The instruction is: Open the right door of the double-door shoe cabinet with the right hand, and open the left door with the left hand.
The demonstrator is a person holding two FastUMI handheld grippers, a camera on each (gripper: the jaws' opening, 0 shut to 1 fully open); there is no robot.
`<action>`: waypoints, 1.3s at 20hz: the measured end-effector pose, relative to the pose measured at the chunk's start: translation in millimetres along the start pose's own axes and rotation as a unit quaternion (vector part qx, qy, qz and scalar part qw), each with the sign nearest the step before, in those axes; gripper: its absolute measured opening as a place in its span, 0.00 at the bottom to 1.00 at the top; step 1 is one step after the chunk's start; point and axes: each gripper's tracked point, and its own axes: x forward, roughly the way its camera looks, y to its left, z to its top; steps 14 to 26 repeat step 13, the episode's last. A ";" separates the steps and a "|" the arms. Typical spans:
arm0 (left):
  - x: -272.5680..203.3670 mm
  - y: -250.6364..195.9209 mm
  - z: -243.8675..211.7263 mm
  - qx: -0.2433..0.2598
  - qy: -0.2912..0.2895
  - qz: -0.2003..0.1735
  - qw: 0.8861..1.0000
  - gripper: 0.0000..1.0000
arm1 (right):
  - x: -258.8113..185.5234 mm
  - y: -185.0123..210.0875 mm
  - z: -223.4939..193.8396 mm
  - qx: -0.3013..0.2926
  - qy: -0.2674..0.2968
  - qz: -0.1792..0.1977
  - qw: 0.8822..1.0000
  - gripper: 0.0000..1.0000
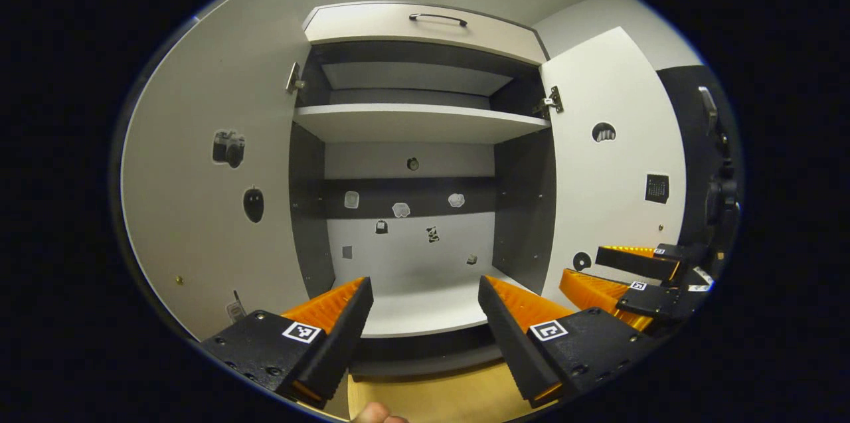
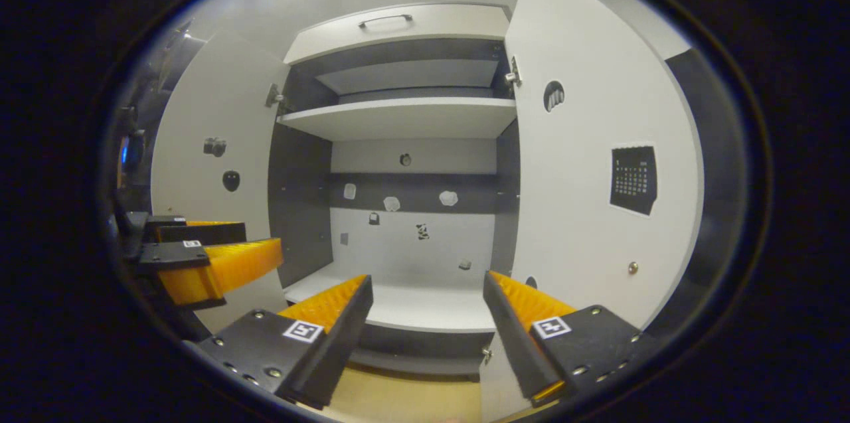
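- Both doors of the shoe cabinet [image 1: 418,210] swung wide: left door [image 1: 212,210] and right door [image 1: 611,170] flanking the bare inner shelf [image 1: 418,121].
- Left hand-held gripper [image 1: 425,317] spread apart, holding nothing, facing the cabinet's interior.
- Right hand-held gripper [image 2: 428,317] likewise spread and unloaded, just beside the right door's lower edge.

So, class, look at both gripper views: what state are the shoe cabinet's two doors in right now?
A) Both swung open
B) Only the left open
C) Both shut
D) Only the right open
A: the left door and right door both stand swung outward, leaving the shelf and cabinet interior exposed.
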 end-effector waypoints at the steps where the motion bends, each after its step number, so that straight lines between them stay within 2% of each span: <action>1: 2.8 -3.7 -2.9 0.006 0.002 -0.004 1.000 0.98 | 0.8 2.2 2.6 -0.001 -0.003 -0.001 1.000 0.97; 13: 19.2 -5.6 -10.2 0.006 0.005 -0.025 1.000 0.99 | 6.3 8.0 13.0 0.009 -0.018 -0.021 1.000 0.97; 26: 19.2 -5.6 -10.2 0.006 0.005 -0.025 1.000 0.99 | 6.3 8.0 13.0 0.009 -0.018 -0.021 1.000 0.97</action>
